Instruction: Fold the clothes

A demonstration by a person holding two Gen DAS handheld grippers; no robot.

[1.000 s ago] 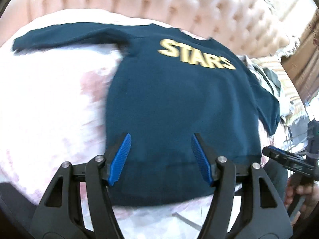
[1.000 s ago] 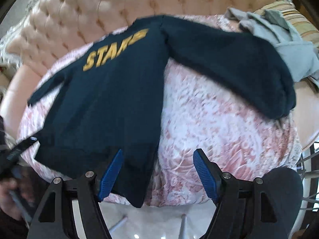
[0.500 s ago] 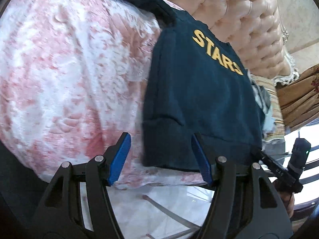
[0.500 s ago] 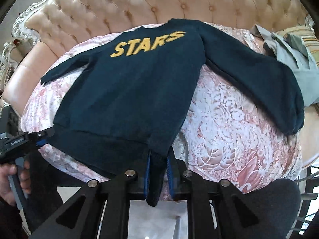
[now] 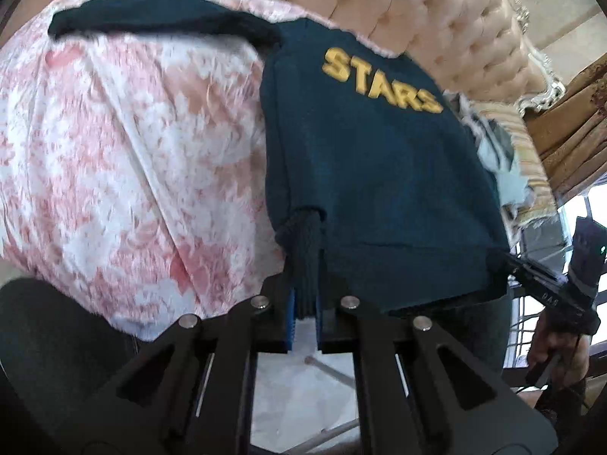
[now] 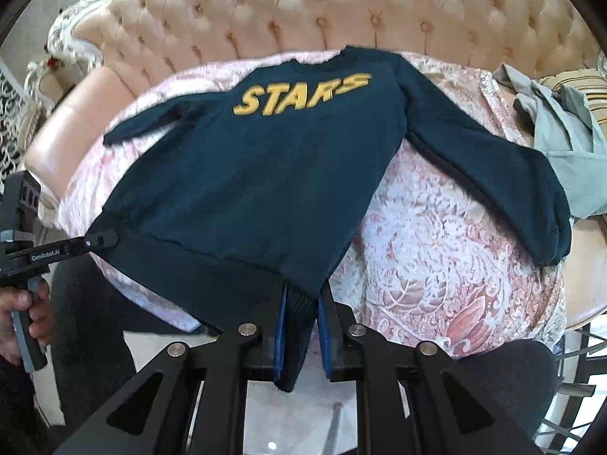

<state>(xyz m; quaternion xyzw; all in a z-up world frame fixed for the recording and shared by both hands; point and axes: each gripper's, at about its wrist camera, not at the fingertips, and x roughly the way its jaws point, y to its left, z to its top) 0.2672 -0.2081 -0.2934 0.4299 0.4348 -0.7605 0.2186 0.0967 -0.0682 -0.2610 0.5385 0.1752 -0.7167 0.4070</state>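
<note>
Right wrist view: navy STARS sweatshirt (image 6: 265, 174) lies flat, both grippers' jaws pinching its hem.

- Sweatshirt (image 6: 246, 189): matt dark-teal knit cloth, ribbed hem, smooth yellow lettering.
- Bedspread (image 5: 114, 151): pink-and-white cloth, raised floral weave.
- Headboard (image 6: 303, 11): tufted, buttoned, slight leathery sheen.
- Right gripper (image 6: 301, 337): matt black plastic, blue ridged pads, bright metal pins.

Ahead of right gripper (image 6: 300, 335): sweatshirt (image 6: 258, 174) covers the bedspread (image 6: 436, 250).
Right of it: bare bedspread.
Far right: grey clothes pile (image 6: 565, 151).
Beyond: tufted headboard (image 6: 303, 11).
</note>
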